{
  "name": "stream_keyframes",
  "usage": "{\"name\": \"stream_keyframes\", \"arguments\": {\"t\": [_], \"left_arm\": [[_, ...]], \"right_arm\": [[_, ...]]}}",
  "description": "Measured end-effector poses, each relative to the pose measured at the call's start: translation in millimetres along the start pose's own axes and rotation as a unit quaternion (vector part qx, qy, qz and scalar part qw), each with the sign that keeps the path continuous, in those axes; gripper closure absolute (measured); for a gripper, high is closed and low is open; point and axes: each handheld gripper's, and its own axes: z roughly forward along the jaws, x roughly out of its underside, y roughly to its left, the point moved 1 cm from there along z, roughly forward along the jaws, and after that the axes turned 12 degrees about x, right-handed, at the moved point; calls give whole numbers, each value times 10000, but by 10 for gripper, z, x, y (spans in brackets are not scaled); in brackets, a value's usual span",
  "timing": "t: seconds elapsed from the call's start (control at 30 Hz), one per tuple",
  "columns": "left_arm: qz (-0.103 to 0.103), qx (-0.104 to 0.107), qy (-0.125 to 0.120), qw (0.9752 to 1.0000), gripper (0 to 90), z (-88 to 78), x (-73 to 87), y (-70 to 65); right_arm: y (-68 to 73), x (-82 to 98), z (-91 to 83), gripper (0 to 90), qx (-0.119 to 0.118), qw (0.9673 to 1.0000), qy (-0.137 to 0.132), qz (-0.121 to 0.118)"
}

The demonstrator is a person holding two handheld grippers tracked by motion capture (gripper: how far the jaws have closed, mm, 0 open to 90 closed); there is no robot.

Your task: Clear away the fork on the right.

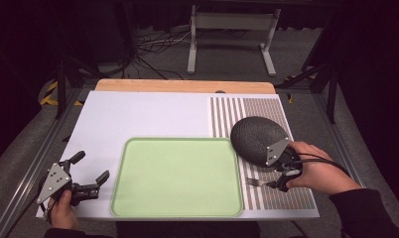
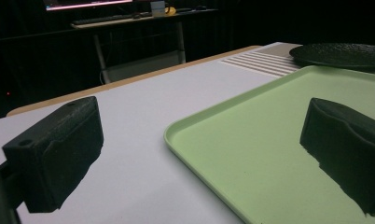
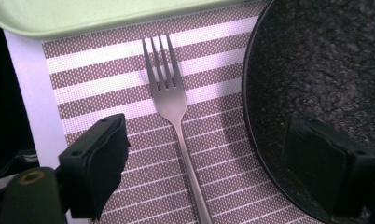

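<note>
The right gripper (image 1: 283, 179) sits over the striped placemat (image 1: 267, 196) at the right of the worktop (image 1: 138, 114), its jaws spread wide with the fork's handle lying between them; neither pad touches the metal. The fork (image 3: 172, 108) is a plain matt steel piece with four tines, flat on the mat, tines pointing toward the tray (image 1: 177, 178) and just short of its rim. The mat is a woven mesh in alternating brown and white bands. Just beside the fork, on the same mat, lies a round black plate (image 1: 257, 138) with a coarse, pebbled surface; in the right gripper view one jaw stands over its rim.

The tray is pale green, rectangular with rounded corners and a low raised lip, smooth and faintly speckled. It lies at the centre of the white worktop, touching the edge of the mat.

The left gripper (image 1: 91, 184) is held at the near left corner, jaws wide apart and holding nothing, one over the tray's corner.
</note>
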Motion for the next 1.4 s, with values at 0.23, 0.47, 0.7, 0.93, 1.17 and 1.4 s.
{"name": "stream_keyframes", "arguments": {"t": [0.23,0.47,0.7,0.93,1.17,1.4], "left_arm": [[6,5,8,10000,1,-4,0,2],[6,2,8,10000,0,-5,-1,3],[1,2,2,10000,0,0,1,1],[-3,9,12,10000,1,0,2,2],[-2,10,10,10000,1,0,3,3],[-5,15,5,10000,1,1,4,3]], "right_arm": [[-13,10,62,163,-226,9993,268,-96],[-30,28,102,205,-335,9985,392,-167],[-15,39,191,365,-495,9958,624,-445],[-9,33,308,526,-687,9902,964,-735],[-3,13,396,655,-834,9855,1115,-964],[0,-5,440,828,-845,9816,1234,-1185]]}}
